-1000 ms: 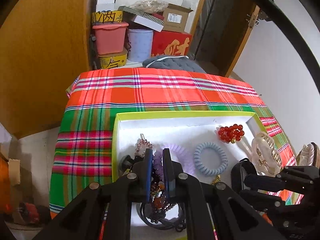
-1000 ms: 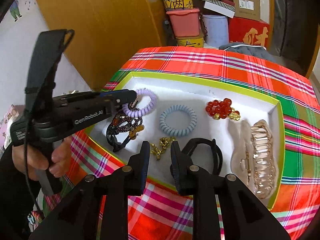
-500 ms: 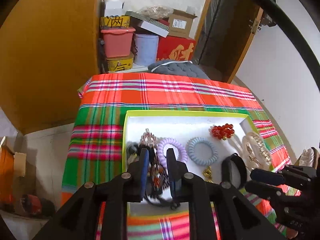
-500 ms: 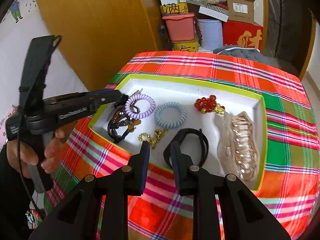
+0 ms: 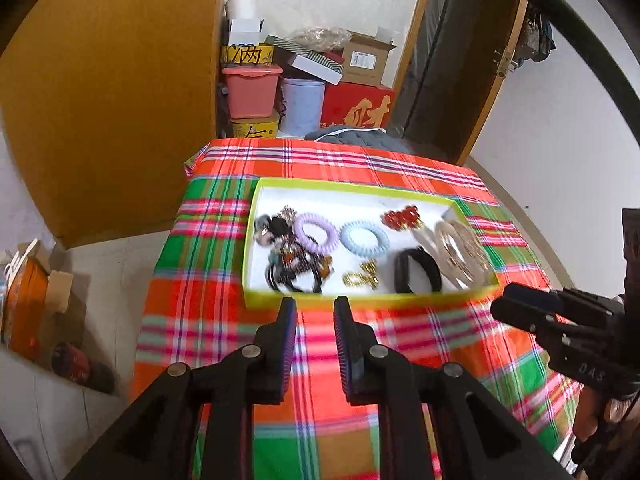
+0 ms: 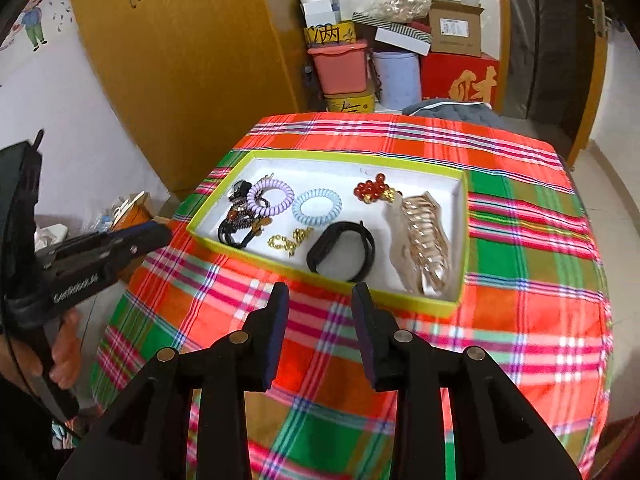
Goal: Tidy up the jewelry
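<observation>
A shallow white tray with a lime rim (image 5: 360,302) (image 6: 336,278) sits on the plaid cloth. In it lie a tangle of dark beaded bracelets (image 5: 290,258) (image 6: 240,222), a purple coil tie (image 5: 316,233) (image 6: 269,199), a blue coil tie (image 5: 364,238) (image 6: 317,207), red beads (image 5: 400,217) (image 6: 372,192), a gold chain (image 5: 360,276) (image 6: 289,240), a black band (image 5: 418,272) (image 6: 342,252) and gold hair claws (image 5: 460,254) (image 6: 424,240). My left gripper (image 5: 315,308) is open and empty, just in front of the tray. My right gripper (image 6: 319,294) is open and empty, near the tray's front edge.
The table is covered by a red, green and pink plaid cloth (image 6: 520,248). Behind it stand stacked boxes, a pink bin (image 6: 340,66) and a red box (image 6: 460,78). A wooden cabinet (image 6: 180,60) stands at the left. The floor drops away at the table's left edge.
Both grippers have pulled back out of the tray toward the table's front. The left gripper has let go of the bracelet tangle and opened. The right jaws have widened.
</observation>
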Motion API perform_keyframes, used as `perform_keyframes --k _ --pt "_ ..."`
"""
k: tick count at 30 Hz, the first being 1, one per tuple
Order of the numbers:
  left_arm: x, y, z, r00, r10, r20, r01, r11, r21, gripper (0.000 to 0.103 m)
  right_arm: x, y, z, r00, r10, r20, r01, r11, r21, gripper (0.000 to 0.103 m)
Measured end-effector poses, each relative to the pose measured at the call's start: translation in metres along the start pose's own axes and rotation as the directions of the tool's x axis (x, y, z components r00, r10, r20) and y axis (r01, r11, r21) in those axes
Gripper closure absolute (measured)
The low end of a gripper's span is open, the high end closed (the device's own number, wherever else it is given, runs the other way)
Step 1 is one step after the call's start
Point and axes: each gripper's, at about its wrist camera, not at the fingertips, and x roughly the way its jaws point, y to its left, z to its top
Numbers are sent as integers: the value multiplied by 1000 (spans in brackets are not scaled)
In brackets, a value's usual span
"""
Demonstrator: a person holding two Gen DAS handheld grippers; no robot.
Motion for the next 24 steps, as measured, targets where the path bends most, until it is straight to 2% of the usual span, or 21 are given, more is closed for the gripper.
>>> perform_keyframes --k 14,24 --pt "-35 -18 -47 1000 13 -28 -14 999 -35 84 -48 7 -39 998 -50 27 51 998 -34 68" --pt "-35 -16 -65 998 19 -62 -23 998 -60 84 -51 9 -58 998 -67 5 68 997 -38 68"
